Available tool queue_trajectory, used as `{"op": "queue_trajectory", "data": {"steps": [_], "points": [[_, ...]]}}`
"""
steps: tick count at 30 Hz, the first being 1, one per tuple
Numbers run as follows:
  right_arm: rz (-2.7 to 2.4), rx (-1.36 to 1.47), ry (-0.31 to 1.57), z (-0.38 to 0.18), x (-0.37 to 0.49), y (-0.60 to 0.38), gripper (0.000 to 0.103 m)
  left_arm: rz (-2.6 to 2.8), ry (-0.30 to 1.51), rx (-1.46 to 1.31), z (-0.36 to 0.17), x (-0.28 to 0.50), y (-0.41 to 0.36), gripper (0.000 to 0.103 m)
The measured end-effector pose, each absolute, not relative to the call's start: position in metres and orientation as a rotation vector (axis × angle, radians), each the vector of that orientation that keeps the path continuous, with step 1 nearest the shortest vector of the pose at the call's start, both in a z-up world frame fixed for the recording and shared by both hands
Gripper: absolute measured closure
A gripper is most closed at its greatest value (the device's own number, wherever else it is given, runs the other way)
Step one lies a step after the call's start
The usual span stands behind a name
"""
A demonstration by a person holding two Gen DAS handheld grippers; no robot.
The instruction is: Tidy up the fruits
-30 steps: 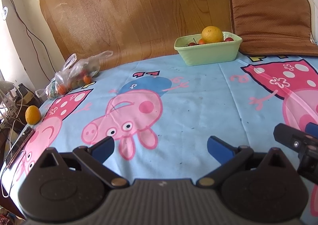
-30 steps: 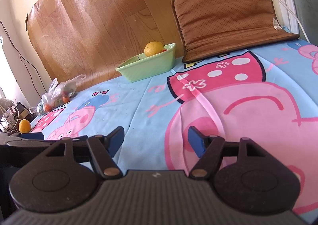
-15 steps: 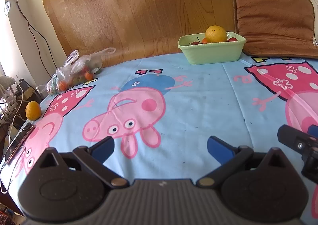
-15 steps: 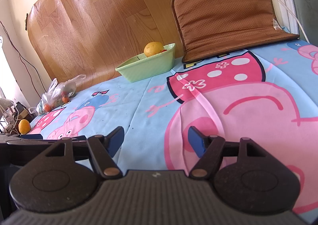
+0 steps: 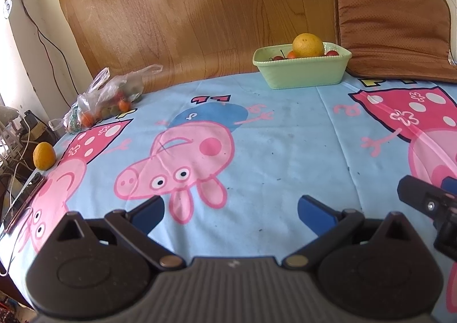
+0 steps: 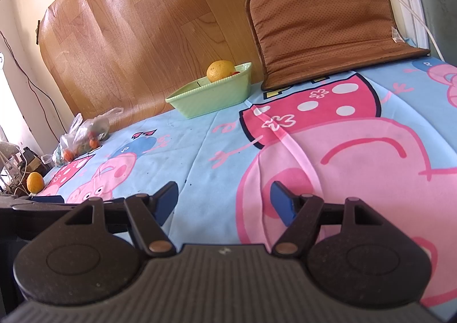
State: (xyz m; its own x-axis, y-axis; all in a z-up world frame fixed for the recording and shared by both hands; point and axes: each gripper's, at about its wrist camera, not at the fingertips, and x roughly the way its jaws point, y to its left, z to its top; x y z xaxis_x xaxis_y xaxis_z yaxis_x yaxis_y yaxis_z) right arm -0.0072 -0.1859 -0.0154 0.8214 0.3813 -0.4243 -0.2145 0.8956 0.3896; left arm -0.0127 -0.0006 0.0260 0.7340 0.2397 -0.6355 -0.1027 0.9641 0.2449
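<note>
While the left hand-held gripper hovers over the table with its two blue fingers spread apart and nothing between them, the left wrist view shows one green bowl at the far edge. One large orange sits in the bowl with a few small red fruits, too small to count. Far left of the bowl lies one plastic bag of small fruits, and further left again one loose orange. Just right of the bowl leans one brown cushion.

From the right wrist view, the right hand-held gripper is likewise spread apart and empty. Here the bowl holds the large orange; the bag and loose orange lie far to its left.
</note>
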Motion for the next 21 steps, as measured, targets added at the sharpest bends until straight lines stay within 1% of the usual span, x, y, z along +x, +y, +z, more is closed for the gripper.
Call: {"op": "queue_trajectory", "data": {"steps": [21], "points": [[0.324,0.336,0.517,-0.0154,-0.0072,-0.1858,0.029,0.188,0.734,0.189,0.0252,-0.0119,0.0001,0.0]]}}
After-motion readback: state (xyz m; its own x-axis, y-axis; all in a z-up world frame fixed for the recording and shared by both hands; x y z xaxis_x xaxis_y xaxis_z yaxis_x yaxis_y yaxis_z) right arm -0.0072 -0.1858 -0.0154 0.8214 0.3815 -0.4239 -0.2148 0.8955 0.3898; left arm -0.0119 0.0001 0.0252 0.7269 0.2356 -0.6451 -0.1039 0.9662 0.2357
